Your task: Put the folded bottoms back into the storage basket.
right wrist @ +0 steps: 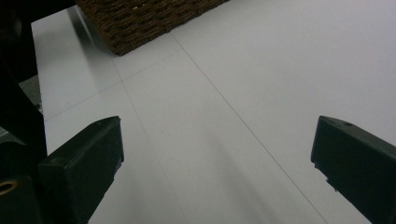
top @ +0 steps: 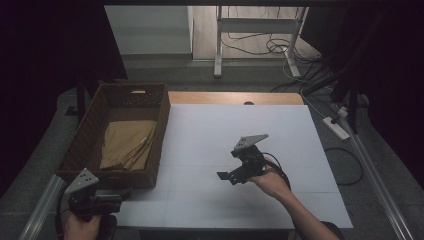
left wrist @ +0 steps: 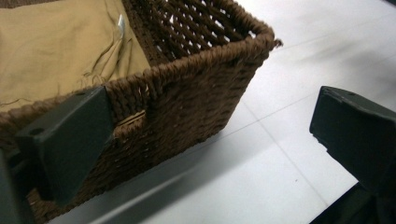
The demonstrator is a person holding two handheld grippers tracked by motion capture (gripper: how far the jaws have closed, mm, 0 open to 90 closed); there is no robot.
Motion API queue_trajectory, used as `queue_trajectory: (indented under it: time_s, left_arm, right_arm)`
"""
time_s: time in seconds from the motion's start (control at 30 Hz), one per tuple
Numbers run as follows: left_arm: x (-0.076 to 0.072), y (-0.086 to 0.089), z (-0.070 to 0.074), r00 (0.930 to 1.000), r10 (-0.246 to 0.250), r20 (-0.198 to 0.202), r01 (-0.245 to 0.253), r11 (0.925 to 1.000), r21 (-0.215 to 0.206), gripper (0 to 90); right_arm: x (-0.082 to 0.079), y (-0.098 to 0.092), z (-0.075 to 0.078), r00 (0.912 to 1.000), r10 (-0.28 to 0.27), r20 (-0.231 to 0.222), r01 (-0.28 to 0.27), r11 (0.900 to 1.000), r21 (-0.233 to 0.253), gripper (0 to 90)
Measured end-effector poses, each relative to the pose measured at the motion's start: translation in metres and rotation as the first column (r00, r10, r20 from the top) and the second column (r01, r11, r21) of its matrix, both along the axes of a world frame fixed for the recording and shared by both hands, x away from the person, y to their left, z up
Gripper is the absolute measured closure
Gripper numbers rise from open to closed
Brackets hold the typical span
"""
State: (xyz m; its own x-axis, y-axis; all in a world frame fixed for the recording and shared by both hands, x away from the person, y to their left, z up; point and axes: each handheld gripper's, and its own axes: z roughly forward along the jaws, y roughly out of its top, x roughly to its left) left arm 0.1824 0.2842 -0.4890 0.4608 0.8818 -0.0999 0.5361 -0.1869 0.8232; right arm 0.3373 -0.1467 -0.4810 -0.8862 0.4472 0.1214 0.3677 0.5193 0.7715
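White tabletop (top: 280, 130) lies bare before you, both left tongs (left wrist: 210, 140) and right tongs (right wrist: 215, 163) spread empty, while the tan cloth (top: 127, 145) folded inside the wicker basket (top: 162, 125) looks soft, light; pinch a bunched edge.

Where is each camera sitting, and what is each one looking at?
High view: above the person's side, looking down on the white table, both hands and grippers.
Left gripper view: on the left gripper, facing the basket corner and tan cloth.
Right gripper view: on the right gripper, facing bare table.
All three share the basket.
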Motion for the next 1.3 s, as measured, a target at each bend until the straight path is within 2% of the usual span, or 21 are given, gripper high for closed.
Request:
queue_trajectory:
  time_s: [0.17, 0.27, 0.77, 1.3]
  left_arm:
    - [-0.001, 0.001, -0.003, 1.0, -0.004, -0.006, 0.004, 0.9999, 0.013, 0.0]
    - [0.001, 0.002, -0.007, 0.9994, 0.0, -0.035, 0.001, 0.9998, 0.02, 0.0]
    - [0.004, 0.007, -0.008, 0.9988, 0.002, -0.049, -0.002, 0.9999, -0.016, 0.0]
    - [0.005, 0.005, -0.008, 0.9988, -0.001, -0.049, 0.001, 1.0, 0.006, 0.0]
  right_arm:
    - [-0.003, -0.006, 0.0, 0.9999, -0.012, -0.002, 0.012, 1.0, 0.011, 3.3]
    - [-0.005, -0.009, -0.001, 0.9999, -0.016, -0.004, 0.016, 1.0, 0.015, 3.2]
    - [-0.016, -0.03, -0.007, 0.9985, -0.047, -0.03, 0.048, 0.998, 0.029, 1.1]
    - [-0.04, -0.05, -0.024, 0.9961, -0.082, -0.033, 0.081, 0.996, -0.031, 1.0]
